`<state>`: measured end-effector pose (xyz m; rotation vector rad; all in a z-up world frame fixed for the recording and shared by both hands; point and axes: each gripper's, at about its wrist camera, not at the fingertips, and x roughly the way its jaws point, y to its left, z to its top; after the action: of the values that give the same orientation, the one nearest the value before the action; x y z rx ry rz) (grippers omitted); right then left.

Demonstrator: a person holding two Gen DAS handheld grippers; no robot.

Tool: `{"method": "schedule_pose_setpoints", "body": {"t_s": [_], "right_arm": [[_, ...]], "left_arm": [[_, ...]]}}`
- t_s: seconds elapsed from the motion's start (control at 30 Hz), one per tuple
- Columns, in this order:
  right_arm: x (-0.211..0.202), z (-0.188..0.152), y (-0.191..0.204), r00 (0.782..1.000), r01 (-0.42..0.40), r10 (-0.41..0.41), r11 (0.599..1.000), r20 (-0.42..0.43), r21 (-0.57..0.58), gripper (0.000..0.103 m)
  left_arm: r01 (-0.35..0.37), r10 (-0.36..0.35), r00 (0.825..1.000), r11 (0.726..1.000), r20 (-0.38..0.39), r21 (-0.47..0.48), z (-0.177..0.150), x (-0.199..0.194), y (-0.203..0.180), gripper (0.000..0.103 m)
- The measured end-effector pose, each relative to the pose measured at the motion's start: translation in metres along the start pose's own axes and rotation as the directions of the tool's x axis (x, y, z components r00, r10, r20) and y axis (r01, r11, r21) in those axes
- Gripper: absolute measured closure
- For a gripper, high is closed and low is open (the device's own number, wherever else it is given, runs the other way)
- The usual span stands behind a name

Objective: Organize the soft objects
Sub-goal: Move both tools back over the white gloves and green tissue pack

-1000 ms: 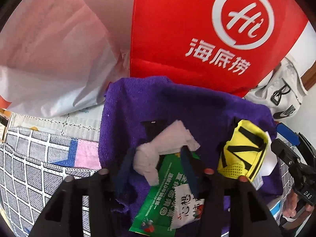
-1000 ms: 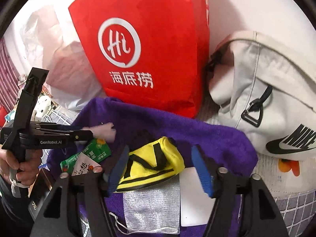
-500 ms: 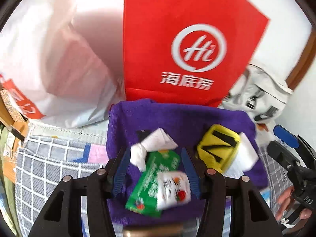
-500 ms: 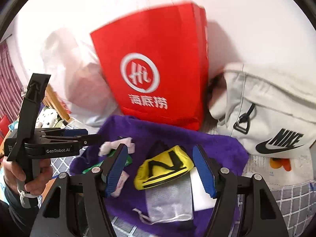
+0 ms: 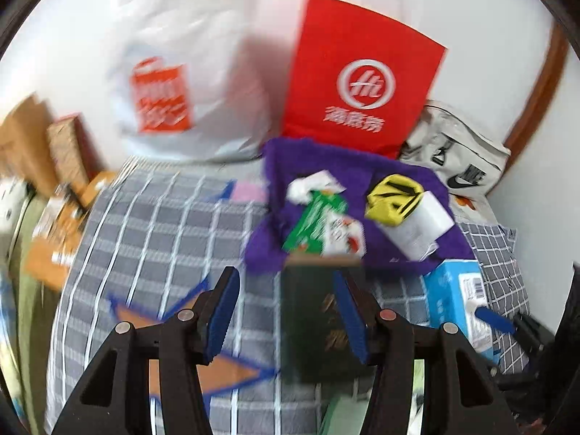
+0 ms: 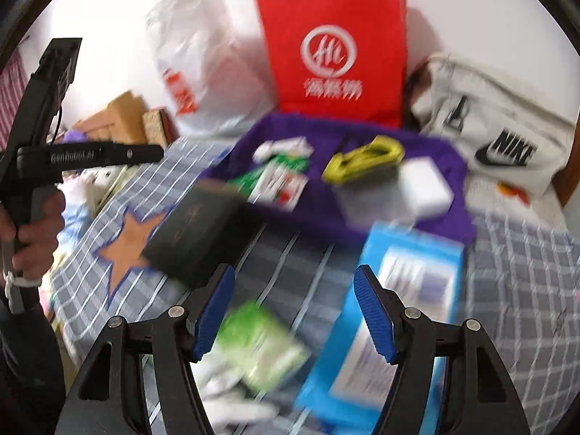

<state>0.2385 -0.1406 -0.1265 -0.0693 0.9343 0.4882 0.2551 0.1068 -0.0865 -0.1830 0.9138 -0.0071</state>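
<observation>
Left gripper (image 5: pixel 286 315) spread wide, empty, above checked bedding (image 5: pixel 152 224). Right gripper (image 6: pixel 293 311) likewise wide, empty. Ahead, purple towel (image 6: pixel 362 137) bearing yellow pouch (image 6: pixel 362 159), green packet (image 6: pixel 275 177), white sponge (image 6: pixel 426 185); behind, red paper bag (image 6: pixel 333 54).

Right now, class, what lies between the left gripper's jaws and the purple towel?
In the left wrist view, a dark box lies on the checked bedsheet, reaching from the left gripper to the purple towel edge.
</observation>
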Motion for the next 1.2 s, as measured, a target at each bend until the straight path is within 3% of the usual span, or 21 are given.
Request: {"method": "schedule_pose_setpoints", "body": {"t_s": [0.27, 0.7, 0.73, 0.77, 0.8, 1.03, 1.2], "right_arm": [[0.027, -0.024, 0.032, 0.997, 0.023, -0.029, 0.996, -0.077, -0.084, 0.035], [0.072, -0.025, 0.053, 0.965, 0.138, -0.174, 0.973, -0.196, -0.184, 0.034], [0.072, -0.024, 0.051, 0.967, 0.136, -0.169, 0.976, -0.193, -0.172, 0.040], [0.070, -0.022, 0.050, 0.971, 0.125, -0.154, 0.980, -0.183, -0.157, 0.057], [0.065, -0.020, 0.047, 0.977, 0.102, -0.124, 0.986, -0.171, -0.133, 0.061], [0.028, -0.013, 0.041, 0.997, 0.058, -0.060, 0.998, -0.053, -0.035, 0.065], [-0.014, -0.023, 0.045, 0.999, 0.035, -0.035, 0.999, 0.030, -0.006, 0.065]], "left_arm": [[0.028, -0.029, 1.000, 0.997, -0.011, -0.074, -0.060, -0.007, 0.024, 0.051], [0.065, -0.068, 0.996, 0.996, -0.060, -0.059, -0.084, 0.011, 0.028, 0.051], [0.064, -0.068, 0.996, 0.996, -0.066, -0.061, -0.085, 0.012, 0.029, 0.051], [0.063, -0.067, 0.996, 0.996, -0.067, -0.061, -0.086, 0.012, 0.029, 0.051], [0.062, -0.066, 0.996, 0.996, -0.067, -0.060, -0.087, 0.011, 0.030, 0.051], [0.035, -0.037, 0.995, 0.999, -0.089, -0.020, -0.097, 0.000, 0.025, 0.051], [0.019, -0.013, 0.993, 0.999, -0.117, 0.046, -0.116, -0.006, 0.010, 0.051]]}}
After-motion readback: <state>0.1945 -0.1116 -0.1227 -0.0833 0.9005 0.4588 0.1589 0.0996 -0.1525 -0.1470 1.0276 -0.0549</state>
